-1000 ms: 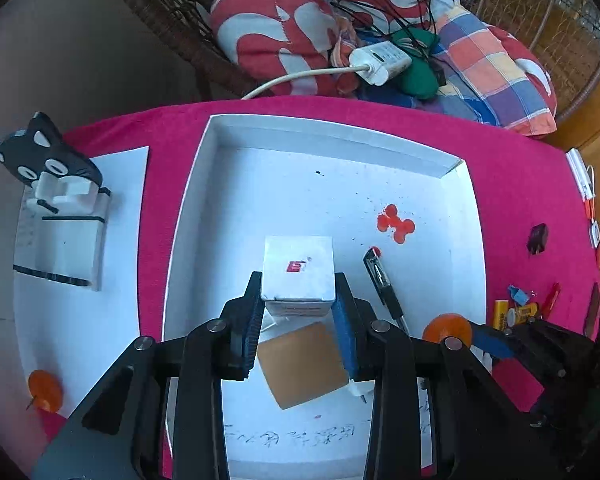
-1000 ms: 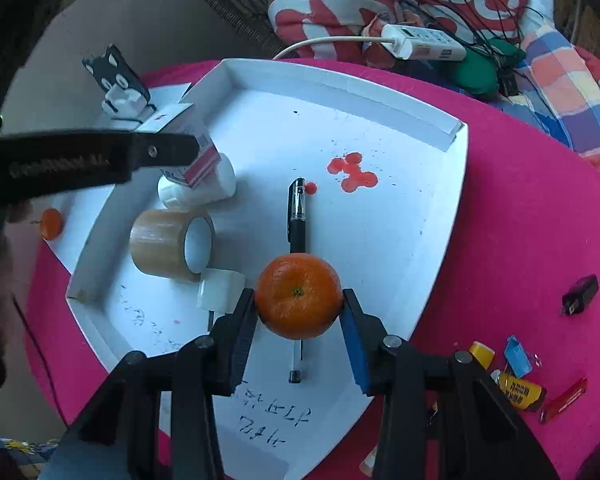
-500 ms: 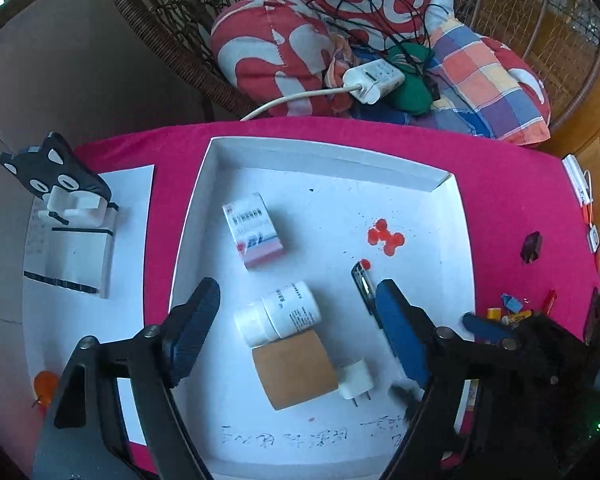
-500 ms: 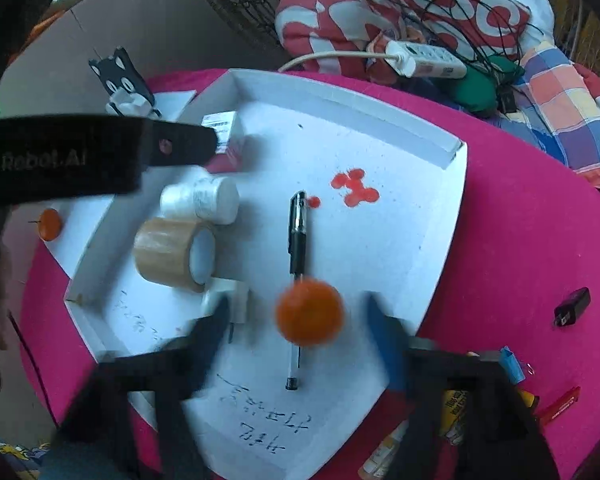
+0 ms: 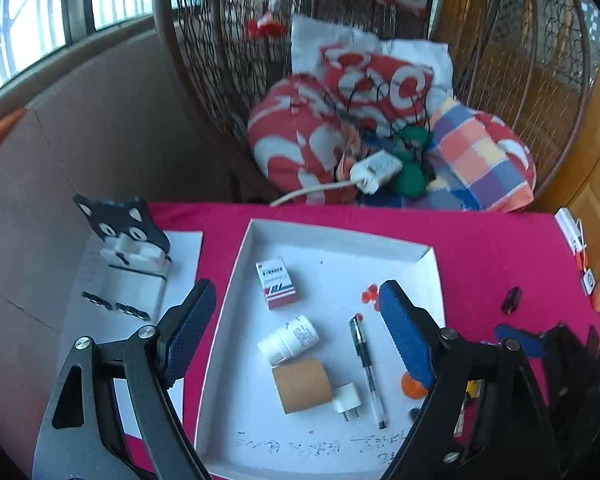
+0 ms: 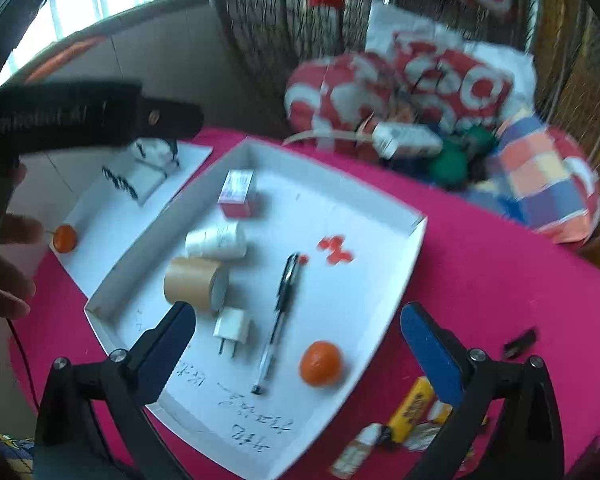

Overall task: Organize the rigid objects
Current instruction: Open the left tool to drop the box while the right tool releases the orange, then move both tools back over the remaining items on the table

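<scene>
Both tools hang spread wide above the white tray point(image 6: 416, 236), nothing between their fingers. Left half of the tray is crowded: medicine box point(image 6: 238, 193), white bottle point(image 6: 216, 242), tape roll point(image 6: 194, 285) and charger plug point(image 6: 231, 325) run almost in a line, bottle and tape touching. The pen point(image 6: 280, 312) splits the floor lengthwise. The orange point(image 6: 321, 362) sits alone near the right rim. Open tray floor lies behind it, toward the far wall.

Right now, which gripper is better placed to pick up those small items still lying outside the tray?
Probably the right gripper: it's open, and the loose items lie just below its right finger. The left gripper, also open, hangs over the tray's left side.
</scene>
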Available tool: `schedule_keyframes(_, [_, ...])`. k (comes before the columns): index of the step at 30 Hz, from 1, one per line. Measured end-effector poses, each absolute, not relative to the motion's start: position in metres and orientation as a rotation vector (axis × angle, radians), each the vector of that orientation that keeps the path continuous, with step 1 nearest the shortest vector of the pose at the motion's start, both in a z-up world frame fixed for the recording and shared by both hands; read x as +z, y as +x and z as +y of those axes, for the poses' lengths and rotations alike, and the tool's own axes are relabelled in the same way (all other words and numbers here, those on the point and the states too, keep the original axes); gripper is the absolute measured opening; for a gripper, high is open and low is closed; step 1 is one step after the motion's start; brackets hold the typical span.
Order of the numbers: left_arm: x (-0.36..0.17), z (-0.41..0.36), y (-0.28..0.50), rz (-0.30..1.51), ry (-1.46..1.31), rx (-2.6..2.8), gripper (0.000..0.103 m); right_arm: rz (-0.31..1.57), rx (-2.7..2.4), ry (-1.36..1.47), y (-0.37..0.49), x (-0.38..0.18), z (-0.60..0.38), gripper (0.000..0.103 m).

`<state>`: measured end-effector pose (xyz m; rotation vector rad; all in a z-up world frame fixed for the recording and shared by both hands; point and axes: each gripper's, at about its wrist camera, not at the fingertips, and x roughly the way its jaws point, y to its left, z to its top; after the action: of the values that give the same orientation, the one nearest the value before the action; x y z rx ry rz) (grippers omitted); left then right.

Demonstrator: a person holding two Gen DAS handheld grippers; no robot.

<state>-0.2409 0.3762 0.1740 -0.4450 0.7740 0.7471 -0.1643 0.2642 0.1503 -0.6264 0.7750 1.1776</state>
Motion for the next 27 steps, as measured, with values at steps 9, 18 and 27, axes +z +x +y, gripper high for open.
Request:
schedule_keyframes(9, [0.195, 0.340, -0.242, 0.749, -0.440, 0.767, 0.084, 0.695, 1.170, -0.502, -0.140, 0.208, 0.218, 0.103])
schedule_keyframes(18, [0.195, 0.307, -0.229, 0.772, -0.433, 0.738, 0.084, 0.583, 1.147, -0.325, -0.118, 0.253, 0.158, 0.103])
schedule_keyframes(27, [0.174, 0.282, -0.210, 0.852, -0.475, 0.666, 0.084, 0.630, 1.051, -0.235, -0.082, 0.254, 0.118, 0.103])
